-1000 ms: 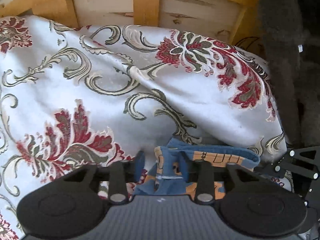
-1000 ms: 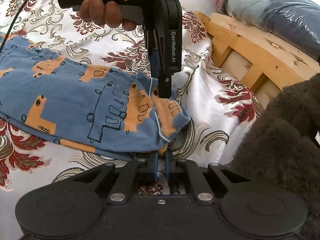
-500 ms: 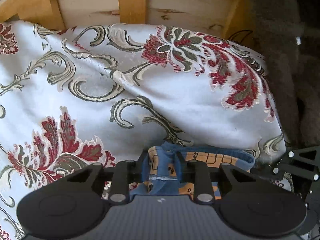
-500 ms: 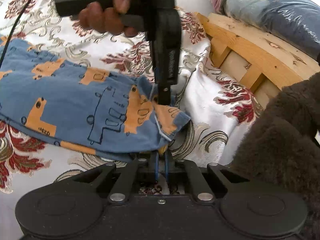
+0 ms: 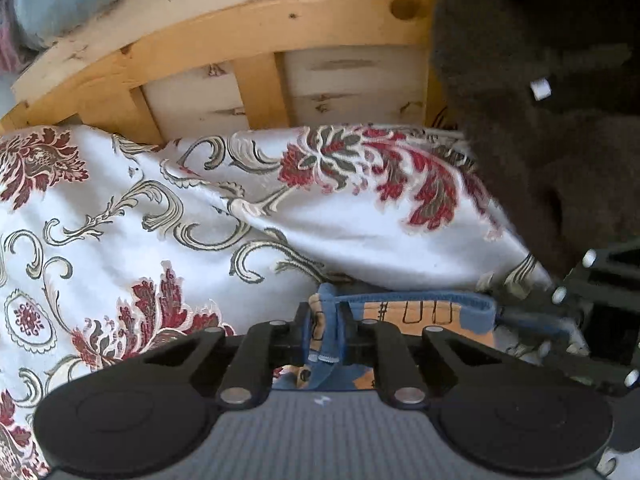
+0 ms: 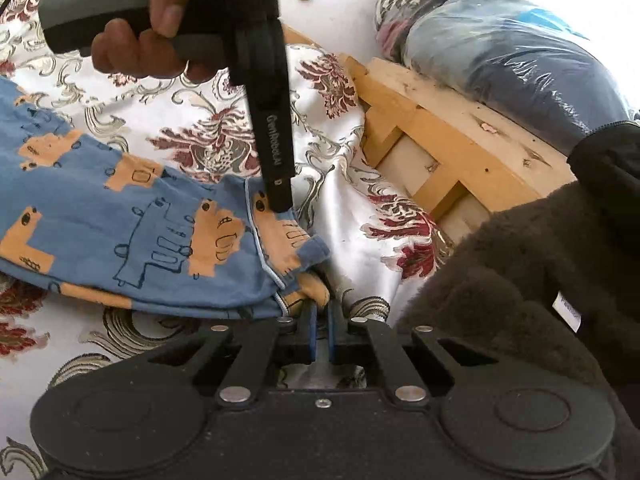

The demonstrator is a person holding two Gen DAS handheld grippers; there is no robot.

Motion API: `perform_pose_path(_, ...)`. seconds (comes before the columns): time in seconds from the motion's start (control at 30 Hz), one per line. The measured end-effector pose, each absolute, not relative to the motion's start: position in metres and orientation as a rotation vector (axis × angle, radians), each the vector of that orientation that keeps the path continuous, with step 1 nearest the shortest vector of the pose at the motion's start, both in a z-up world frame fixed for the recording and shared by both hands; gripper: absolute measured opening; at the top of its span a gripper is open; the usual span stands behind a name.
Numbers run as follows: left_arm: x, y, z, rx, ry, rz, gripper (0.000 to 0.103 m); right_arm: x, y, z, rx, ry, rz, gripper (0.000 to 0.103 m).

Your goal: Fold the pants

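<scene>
The blue cotton pants with orange animal prints (image 6: 132,232) lie flat on the bed's white cloth with red flowers (image 5: 168,208). The left tongs (image 5: 325,330) are closing on the waistband. The right tongs (image 6: 321,326) are closed, pinching its near corner. Lift both corners together and keep the edge tight, so the fold comes straight.

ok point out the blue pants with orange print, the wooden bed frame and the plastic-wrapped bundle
blue pants with orange print (image 6: 160,232), right wrist view, flat middle of the fabric
wooden bed frame (image 6: 452,128), right wrist view, top rail
plastic-wrapped bundle (image 6: 500,52), right wrist view, its middle
</scene>
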State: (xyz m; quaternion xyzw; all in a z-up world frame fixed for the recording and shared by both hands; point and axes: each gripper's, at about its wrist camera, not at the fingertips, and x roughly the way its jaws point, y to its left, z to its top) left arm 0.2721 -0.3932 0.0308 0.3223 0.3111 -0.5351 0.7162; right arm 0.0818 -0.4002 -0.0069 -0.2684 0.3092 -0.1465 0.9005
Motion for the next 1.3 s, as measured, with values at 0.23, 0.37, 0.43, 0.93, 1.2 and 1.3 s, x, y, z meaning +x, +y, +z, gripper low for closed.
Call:
perform_pose_path(0.23,0.285,-0.391,0.034,0.639,0.707,-1.155,0.049,0.062,-0.400,0.016,-0.483,0.481,-0.346,0.047)
perform_pose_path(0.37,0.288,-0.375,0.052,0.556,0.685,-1.148,0.065,0.062,-0.394,0.019,-0.468,0.409,-0.281,0.050)
perform_pose_path(0.43,0.292,-0.369,0.058,0.504,0.708,-1.127,0.065,0.074,-0.386,0.013,-0.513,0.422,-0.243,0.031)
perform_pose_path(0.93,0.296,-0.365,0.020,0.427,0.826,-0.972,0.061,0.090,-0.399,-0.012,-0.510,0.580,-0.324,0.014)
perform_pose_path(1.2,0.295,-0.381,0.015,0.462,0.804,-0.973,0.067,0.085,-0.385,-0.019,-0.540,0.566,-0.210,0.022)
perform_pose_path(1.3,0.291,-0.355,0.022,0.407,0.820,-0.956,0.076,0.091,-0.394,-0.022,-0.491,0.621,-0.222,0.022)
